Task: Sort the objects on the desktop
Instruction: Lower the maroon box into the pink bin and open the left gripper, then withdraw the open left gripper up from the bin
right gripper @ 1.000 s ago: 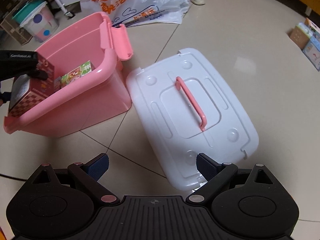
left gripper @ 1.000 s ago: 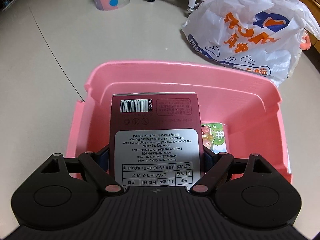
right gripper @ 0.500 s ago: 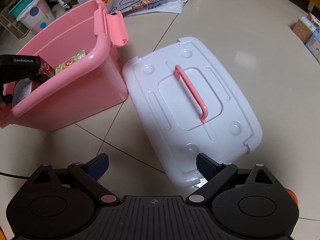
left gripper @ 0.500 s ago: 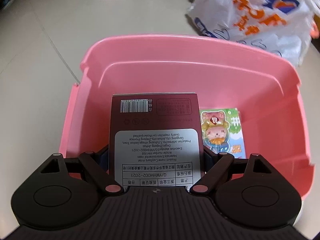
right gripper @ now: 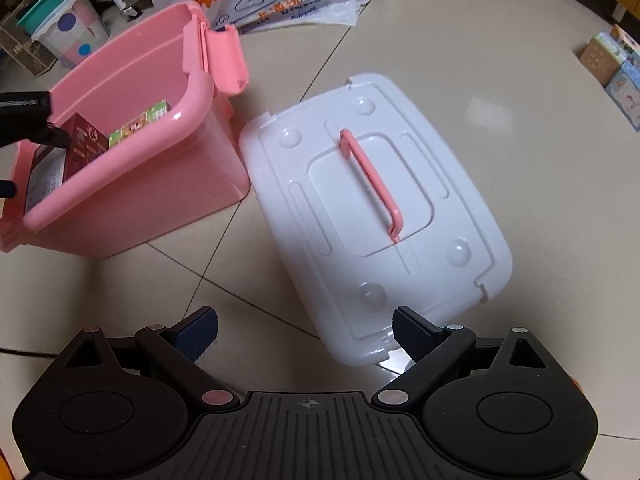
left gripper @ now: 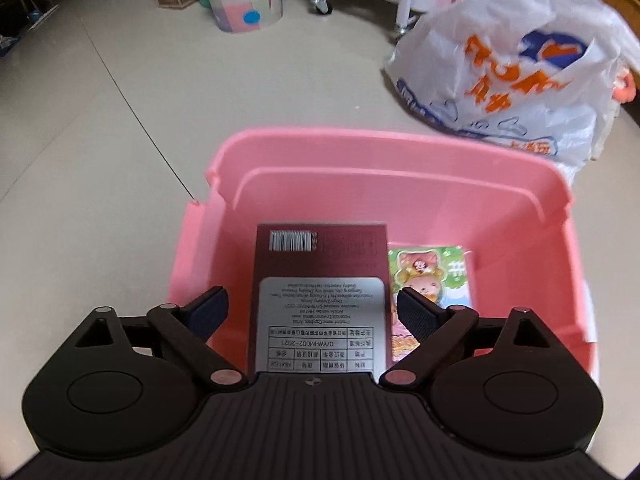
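— What lies on the tiled floor [right gripper: 500,40]?

— A glossy pink plastic bin [left gripper: 400,184], rounded at the rim, and beside it a smooth white lid [right gripper: 440,208] with a slim pink handle [right gripper: 370,180]. A crinkled white plastic bag [left gripper: 520,68] sits behind.

— And the boxes?

— A maroon cardboard box [left gripper: 320,292] with a silver label stands inside the bin, between the opening jaws of the left gripper [left gripper: 312,312], pads clear of it. A green cartoon-printed box [left gripper: 436,272] lies beside it.

— The right gripper [right gripper: 306,332]?

— Spread wide, empty, over the lid's edge.
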`<action>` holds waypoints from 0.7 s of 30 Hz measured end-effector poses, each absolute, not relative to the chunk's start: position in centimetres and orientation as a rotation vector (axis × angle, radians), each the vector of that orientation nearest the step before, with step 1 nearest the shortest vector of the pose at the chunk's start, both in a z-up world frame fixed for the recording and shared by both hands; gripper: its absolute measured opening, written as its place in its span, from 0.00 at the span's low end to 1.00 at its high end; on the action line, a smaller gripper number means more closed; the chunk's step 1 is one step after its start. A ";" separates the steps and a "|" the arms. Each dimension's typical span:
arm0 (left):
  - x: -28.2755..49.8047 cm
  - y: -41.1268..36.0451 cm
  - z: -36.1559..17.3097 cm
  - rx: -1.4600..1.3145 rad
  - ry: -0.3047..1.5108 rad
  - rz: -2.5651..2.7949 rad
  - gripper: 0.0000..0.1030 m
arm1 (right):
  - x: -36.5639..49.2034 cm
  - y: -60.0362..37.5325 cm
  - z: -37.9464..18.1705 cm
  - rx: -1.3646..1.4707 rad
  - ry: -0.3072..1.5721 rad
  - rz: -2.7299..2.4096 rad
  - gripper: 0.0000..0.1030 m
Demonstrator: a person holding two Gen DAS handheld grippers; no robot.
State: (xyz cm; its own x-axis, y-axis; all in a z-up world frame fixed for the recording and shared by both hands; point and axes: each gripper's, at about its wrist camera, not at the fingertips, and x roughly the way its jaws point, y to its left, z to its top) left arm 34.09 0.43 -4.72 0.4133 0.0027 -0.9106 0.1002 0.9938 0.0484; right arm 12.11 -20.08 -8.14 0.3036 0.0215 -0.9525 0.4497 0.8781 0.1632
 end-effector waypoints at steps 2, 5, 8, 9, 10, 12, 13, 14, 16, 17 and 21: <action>33.6 0.4 -2.8 0.107 1.129 -0.055 0.91 | 12.1 -20.2 -7.6 0.443 1.229 -0.299 0.90; 32.6 0.4 -0.4 0.101 1.163 -0.033 0.91 | 11.9 -20.4 -6.7 0.439 1.215 -0.288 0.90; 30.4 0.8 2.0 0.043 1.159 -0.053 0.91 | 11.6 -20.7 -6.1 0.443 1.201 -0.267 0.90; 29.7 0.9 2.6 0.026 1.156 -0.061 0.91 | 11.5 -20.9 -5.9 0.447 1.195 -0.261 0.90; 28.9 1.0 3.2 0.020 1.149 -0.065 0.91 | 11.3 -21.1 -5.8 0.451 1.190 -0.255 0.90; 27.2 1.2 4.1 0.018 1.127 -0.075 0.93 | 11.1 -21.4 -5.8 0.463 1.192 -0.245 0.90; 26.1 1.4 4.5 0.022 1.118 -0.074 0.94 | 11.0 -21.5 -5.8 0.465 1.194 -0.242 0.90; 25.5 1.5 4.4 0.020 1.114 -0.061 0.94 | 10.8 -21.6 -5.8 0.464 1.195 -0.242 0.90; 24.4 1.9 4.4 0.010 1.114 -0.039 0.94 | 10.7 -21.8 -5.8 0.457 1.198 -0.244 0.90; 23.8 2.3 4.2 -0.004 1.130 -0.030 0.94 | 10.7 -21.9 -5.8 0.454 1.197 -0.245 0.90; 22.6 3.1 4.3 -0.012 1.153 -0.014 0.94 | 11.0 -22.7 -5.7 0.461 1.199 -0.259 0.89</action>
